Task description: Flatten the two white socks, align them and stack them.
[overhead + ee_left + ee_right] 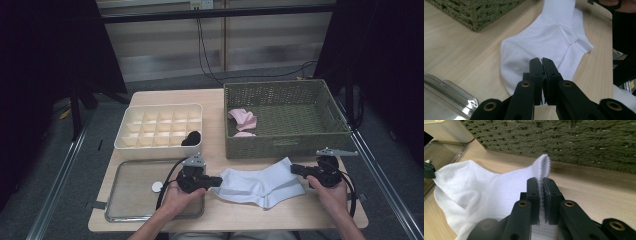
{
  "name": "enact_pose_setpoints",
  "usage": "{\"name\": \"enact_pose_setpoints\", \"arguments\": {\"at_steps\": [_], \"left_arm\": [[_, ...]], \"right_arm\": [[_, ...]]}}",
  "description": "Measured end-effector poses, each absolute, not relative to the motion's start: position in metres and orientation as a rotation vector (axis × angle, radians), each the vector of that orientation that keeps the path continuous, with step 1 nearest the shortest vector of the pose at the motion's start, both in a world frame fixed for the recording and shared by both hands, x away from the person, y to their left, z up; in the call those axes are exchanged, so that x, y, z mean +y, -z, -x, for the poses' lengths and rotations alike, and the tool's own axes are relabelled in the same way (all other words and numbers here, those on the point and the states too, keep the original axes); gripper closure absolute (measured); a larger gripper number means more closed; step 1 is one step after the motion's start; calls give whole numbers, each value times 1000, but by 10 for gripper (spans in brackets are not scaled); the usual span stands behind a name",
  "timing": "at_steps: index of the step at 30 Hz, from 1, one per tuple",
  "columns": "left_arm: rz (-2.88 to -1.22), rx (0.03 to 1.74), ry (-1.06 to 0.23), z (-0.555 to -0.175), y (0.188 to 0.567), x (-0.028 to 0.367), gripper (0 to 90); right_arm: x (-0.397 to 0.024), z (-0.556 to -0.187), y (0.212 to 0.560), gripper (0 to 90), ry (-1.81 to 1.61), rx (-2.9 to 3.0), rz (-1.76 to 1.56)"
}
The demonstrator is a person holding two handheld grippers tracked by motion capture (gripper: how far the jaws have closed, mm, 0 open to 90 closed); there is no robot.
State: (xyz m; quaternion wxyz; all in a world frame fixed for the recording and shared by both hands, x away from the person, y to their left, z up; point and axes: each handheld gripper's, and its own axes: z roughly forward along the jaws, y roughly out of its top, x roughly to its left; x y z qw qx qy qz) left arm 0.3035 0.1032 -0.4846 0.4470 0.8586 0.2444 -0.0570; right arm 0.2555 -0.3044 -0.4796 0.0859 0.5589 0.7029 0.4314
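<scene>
Left gripper: we find its jaws clamped on the toe end of the white socks. Right gripper: jaws pinched on the ribbed cuff edge. We record the socks lying flat on the wooden table, spread between both grippers, just in front of the green woven basket. Left of them, a metal tray; behind it, a cream divided organiser.
</scene>
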Motion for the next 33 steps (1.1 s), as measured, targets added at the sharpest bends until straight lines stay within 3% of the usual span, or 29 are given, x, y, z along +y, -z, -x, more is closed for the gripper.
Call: {"name": "enact_pose_setpoints", "arguments": {"at_steps": [15,25,30,33], "left_arm": [[-2061,564,194,-291,466,107,885],[-2171,546,192,-288,480,99,880],[-2135,583,191,-293,480,105,749],[-2103,617,176,-300,480,112,758]], "right_arm": [[-317,-232,459,844,-1361,2047,-1675],[-309,-225,475,844,-1266,2135,-1683],[-309,-228,481,842,-1194,2160,-1706],[-309,-229,485,841,-1158,2178,-1707]]}}
